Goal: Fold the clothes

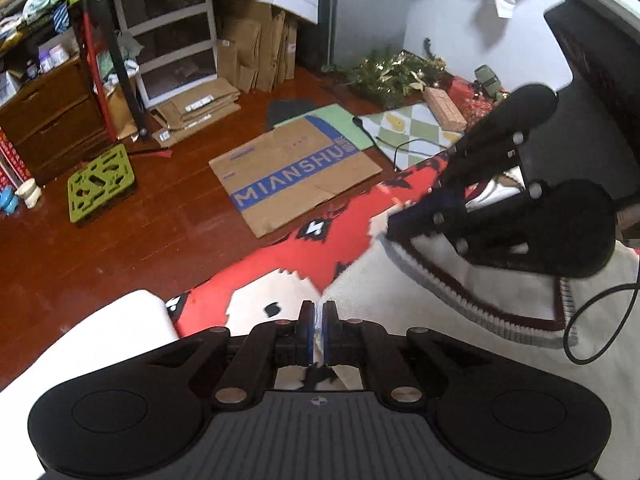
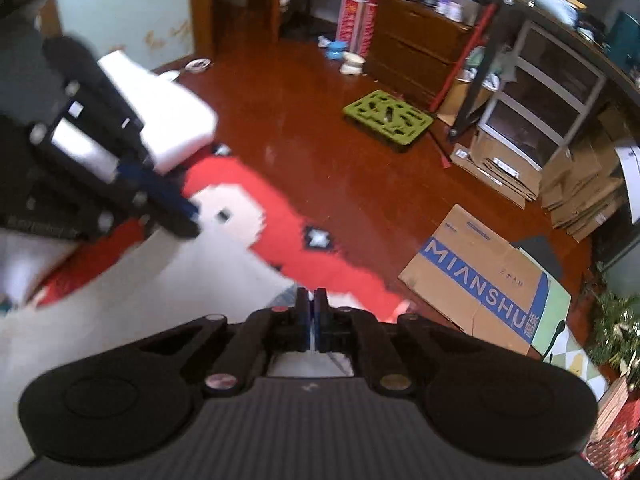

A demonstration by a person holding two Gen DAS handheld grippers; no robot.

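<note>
While both tongs, left (image 1: pixel 319 316) and right (image 2: pixel 311 300), pinch the soft cream sweater (image 1: pixel 460 320), its limp knit looks best held by the edges.

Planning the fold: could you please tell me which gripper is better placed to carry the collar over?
Probably right: the right gripper meets the striped collar; the left gripper pinches the sweater away from it.

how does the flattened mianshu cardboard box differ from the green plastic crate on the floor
The MIANSHU cardboard box lies opened out flat on the wooden floor, brown with a blue printed band; the green plastic crate is lime green and stands raised on dark sides. The cardboard's face is solid, while the crate's top is pierced with cut-out holes. The cardboard covers more floor. Both rest on the floor, apart from the red patterned blanket.
</note>
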